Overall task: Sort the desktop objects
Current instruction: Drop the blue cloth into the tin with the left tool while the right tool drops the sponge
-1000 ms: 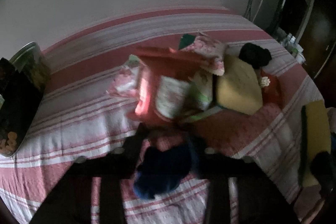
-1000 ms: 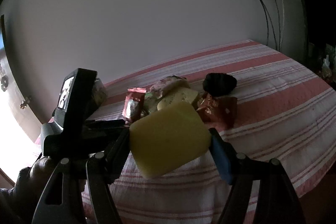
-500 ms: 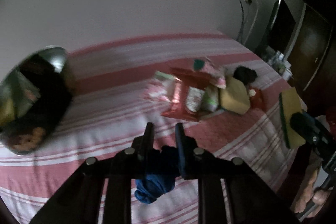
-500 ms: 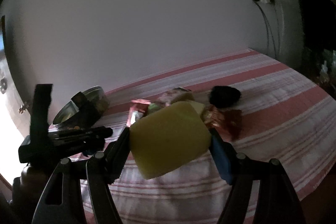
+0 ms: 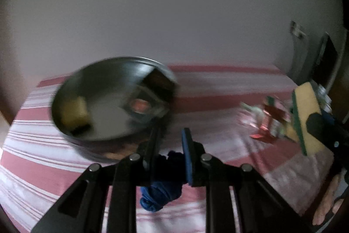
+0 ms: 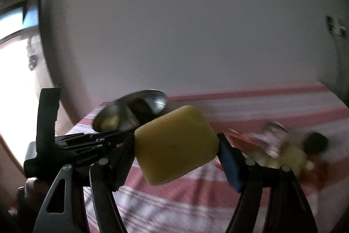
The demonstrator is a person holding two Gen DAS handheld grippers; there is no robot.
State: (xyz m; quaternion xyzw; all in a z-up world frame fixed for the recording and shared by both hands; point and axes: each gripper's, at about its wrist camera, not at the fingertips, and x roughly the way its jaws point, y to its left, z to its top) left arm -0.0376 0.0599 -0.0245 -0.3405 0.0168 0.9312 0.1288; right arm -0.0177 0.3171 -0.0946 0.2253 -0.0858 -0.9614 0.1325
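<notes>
Left wrist: tool (image 5: 169,153) grips cloth (image 5: 162,191) (blue).

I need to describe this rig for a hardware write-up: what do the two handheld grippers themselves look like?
Both are matte black scissor-style linkages with silver pivot pins. The left gripper has one black finger and one with a blue pad. The right gripper likewise shows a ribbed black finger and a blue pad. No cables, markings or sleeves are visible.

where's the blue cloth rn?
Left wrist view, bottom centre: the blue cloth is pinched in the left gripper, hanging above the striped tablecloth, just in front of the metal bowl.
</notes>
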